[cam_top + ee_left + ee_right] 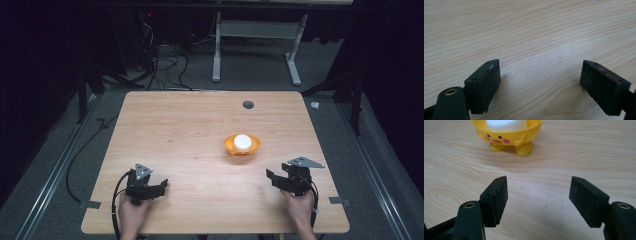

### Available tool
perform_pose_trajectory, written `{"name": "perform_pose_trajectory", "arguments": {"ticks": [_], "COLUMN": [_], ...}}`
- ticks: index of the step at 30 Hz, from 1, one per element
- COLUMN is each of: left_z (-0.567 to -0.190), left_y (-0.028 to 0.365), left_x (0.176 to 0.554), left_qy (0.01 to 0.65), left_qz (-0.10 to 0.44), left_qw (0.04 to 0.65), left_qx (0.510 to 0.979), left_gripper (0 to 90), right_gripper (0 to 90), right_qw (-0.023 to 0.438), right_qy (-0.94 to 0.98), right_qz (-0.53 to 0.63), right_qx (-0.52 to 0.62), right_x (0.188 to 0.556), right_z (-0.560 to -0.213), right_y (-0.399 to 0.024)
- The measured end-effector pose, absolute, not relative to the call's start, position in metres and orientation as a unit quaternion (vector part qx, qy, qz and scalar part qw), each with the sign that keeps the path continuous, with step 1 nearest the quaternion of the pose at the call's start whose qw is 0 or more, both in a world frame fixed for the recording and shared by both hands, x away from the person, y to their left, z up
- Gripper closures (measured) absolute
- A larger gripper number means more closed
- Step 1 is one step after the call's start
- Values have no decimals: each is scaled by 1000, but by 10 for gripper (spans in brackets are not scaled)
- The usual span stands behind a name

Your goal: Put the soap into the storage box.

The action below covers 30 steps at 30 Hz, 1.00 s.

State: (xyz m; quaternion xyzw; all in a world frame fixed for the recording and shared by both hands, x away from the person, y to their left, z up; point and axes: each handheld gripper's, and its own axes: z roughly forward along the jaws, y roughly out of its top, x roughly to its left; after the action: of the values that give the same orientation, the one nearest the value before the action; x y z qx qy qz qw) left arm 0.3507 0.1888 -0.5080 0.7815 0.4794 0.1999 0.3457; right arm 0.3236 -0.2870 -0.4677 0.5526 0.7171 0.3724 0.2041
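Wooden table (200, 125), dark room | yellow chick-faced cup (242, 144) holding white cylinder (242, 141) right of centre | right gripper (538, 192) faces it, jaws apart, empty | left gripper (540, 75) spread, idle | approach level, straddling cup walls squarely.

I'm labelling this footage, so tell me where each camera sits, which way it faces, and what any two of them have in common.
High view: above the person's side, looking forward and down on the table; both hands show, holding the left gripper and right gripper.
Left gripper view: rides the left gripper, looking along its parted jaws at bare wood.
Right gripper view: rides the right gripper, facing the yellow chick-faced bowl past its parted jaws.
Shared: the high and right gripper views both show the bowl with a white object inside.
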Motion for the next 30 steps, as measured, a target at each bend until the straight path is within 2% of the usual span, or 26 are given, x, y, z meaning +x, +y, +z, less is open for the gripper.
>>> {"name": "perform_pose_trajectory", "arguments": {"ticks": [9,12,30], "left_z": [-508,-508,-508], "left_y": [189,189,189], "left_x": [351,351,351], "left_qy": [479,479,479], "left_qz": [200,200,200], "left_qw": [345,345,345], "left_qx": [782,782,782], "left_gripper": [172,172,171], "right_gripper": [322,321,319], "right_qw": [213,236,245], "right_qy": [723,740,751], "right_qz": [351,324,309], "right_qx": [555,540,530], "right_x": [329,327,333], "right_z": [-479,-482,-493], "right_y": [-283,-272,-260]}}
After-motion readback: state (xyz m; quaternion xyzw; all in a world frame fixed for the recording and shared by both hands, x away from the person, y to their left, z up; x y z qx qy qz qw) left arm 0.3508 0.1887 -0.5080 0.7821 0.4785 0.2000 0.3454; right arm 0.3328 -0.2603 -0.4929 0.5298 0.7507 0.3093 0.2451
